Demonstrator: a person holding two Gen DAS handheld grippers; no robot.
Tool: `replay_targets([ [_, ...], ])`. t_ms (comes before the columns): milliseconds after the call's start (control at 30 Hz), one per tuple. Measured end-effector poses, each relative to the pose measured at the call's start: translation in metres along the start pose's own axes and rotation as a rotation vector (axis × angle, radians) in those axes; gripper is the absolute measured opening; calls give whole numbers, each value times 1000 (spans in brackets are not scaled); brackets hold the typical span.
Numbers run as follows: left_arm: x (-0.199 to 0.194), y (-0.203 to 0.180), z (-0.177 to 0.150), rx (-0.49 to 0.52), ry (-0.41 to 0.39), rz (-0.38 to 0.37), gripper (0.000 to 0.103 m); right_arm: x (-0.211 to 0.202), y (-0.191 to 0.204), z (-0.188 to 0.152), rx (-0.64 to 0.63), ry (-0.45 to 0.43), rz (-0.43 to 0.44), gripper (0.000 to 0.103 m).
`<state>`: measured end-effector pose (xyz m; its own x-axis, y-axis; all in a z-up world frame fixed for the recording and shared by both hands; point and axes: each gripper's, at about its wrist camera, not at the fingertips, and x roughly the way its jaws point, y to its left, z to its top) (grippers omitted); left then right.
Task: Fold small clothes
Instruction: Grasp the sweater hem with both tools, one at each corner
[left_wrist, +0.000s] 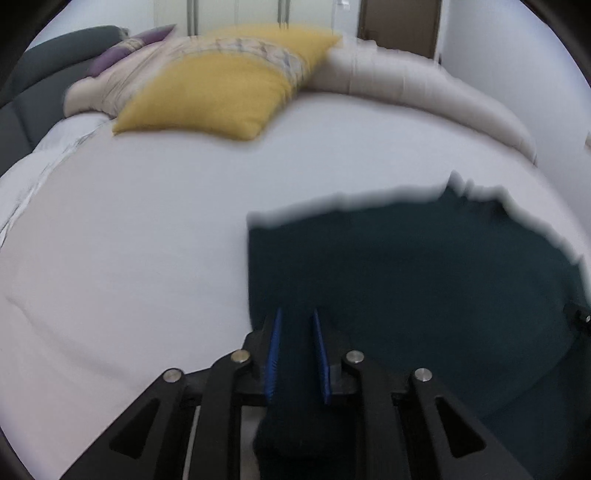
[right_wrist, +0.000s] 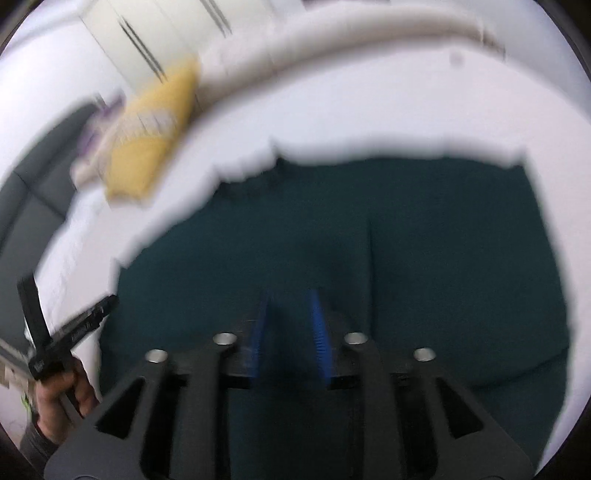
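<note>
We observe a dark teal garment (left_wrist: 424, 280) of soft, matte knit-like cloth lying on a smooth white bed sheet (left_wrist: 129, 240). Its far edge is ragged and blurred in both views. In the right wrist view a straight seam or crease runs down its middle, and the cloth spreads wide across the frame.

The left gripper (left_wrist: 297, 354) is of black rigid plastic with silver pivot pins and blue ribbed pads (left_wrist: 275, 350). Its fingers stand narrowly apart with a bunched fold of the teal cloth between them, running back toward the camera; we judge them clamped on the garment near its left edge.

The right gripper (right_wrist: 290, 336) is of the same build. Its blue pads (right_wrist: 319, 332) sit a small gap apart over the cloth. Motion blur is heavy, and we cannot tell whether cloth is pinched between them.

The left wrist view alone shows clearly a mustard-yellow pillow (left_wrist: 218, 96) of coarse weave, a beige patterned cushion behind it, a purple cushion, a long cream bolster (left_wrist: 424, 88) along the far edge and a dark grey padded headboard (left_wrist: 33, 92). The right wrist view alone shows the person's left hand (right_wrist: 62, 395) gripping the black handle of the other tool, beside the garment's left edge.
</note>
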<state>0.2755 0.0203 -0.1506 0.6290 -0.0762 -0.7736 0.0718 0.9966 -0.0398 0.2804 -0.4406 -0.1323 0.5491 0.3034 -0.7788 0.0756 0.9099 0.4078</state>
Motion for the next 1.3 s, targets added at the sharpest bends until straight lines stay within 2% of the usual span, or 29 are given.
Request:
replay_targets([
  [33, -2, -1, -1, 11, -7, 5, 20, -5, -5, -6, -22, -59, 38, 25],
  [100, -8, -2, 1, 39, -1, 21, 20, -17, -10, -9, 2, -73, 55, 25],
  [233, -26, 6, -9, 53, 6, 12, 21, -37, -21, -14, 46, -71, -1, 27],
  [267, -37, 11, -14, 35, 1, -10, 26, -51, -28, -19, 80, -70, -58, 28],
  [333, -67, 23, -32, -5, -12, -43, 39, -72, -35, -32, 116, -86, -56, 31],
  [367, -82, 28, -41, -23, -19, -59, 50, -87, -40, -41, 129, -101, -46, 36],
  [400, -104, 35, -55, -49, -28, -90, 62, -105, -43, -53, 137, -117, -48, 48],
  [433, -118, 39, -65, -58, -29, -109, 68, -122, -49, -64, 143, -130, -48, 58],
  [467, -133, 42, -77, -65, -26, -130, 74, -143, -55, -81, 150, -141, -38, 61],
  [567, -166, 52, -118, -101, 43, -216, 75, -181, -64, -121, 138, -117, -5, 62],
  [700, -189, 67, -173, -210, 154, -333, 75, -222, -82, -178, 127, -78, -19, 62],
  [800, -193, 69, -212, -280, 242, -395, 72, -237, -107, -223, 188, -36, 11, 62],
  [933, -205, 65, -231, -289, 247, -417, 71, -248, -132, -264, 273, -20, 85, 61],
  [967, -207, 64, -234, -293, 258, -434, 67, -252, -135, -271, 281, -24, 96, 61],
  [1033, -206, 61, -236, -296, 292, -470, 49, -261, -139, -278, 287, -30, 92, 61],
  [1100, -204, 59, -237, -292, 315, -469, 27, -275, -146, -284, 296, -38, 44, 61],
  [1200, -202, 56, -240, -288, 330, -479, 13, -287, -157, -290, 326, -30, 34, 61],
  [1300, -203, 55, -242, -282, 331, -479, 9, -285, -162, -296, 312, 26, 11, 61],
])
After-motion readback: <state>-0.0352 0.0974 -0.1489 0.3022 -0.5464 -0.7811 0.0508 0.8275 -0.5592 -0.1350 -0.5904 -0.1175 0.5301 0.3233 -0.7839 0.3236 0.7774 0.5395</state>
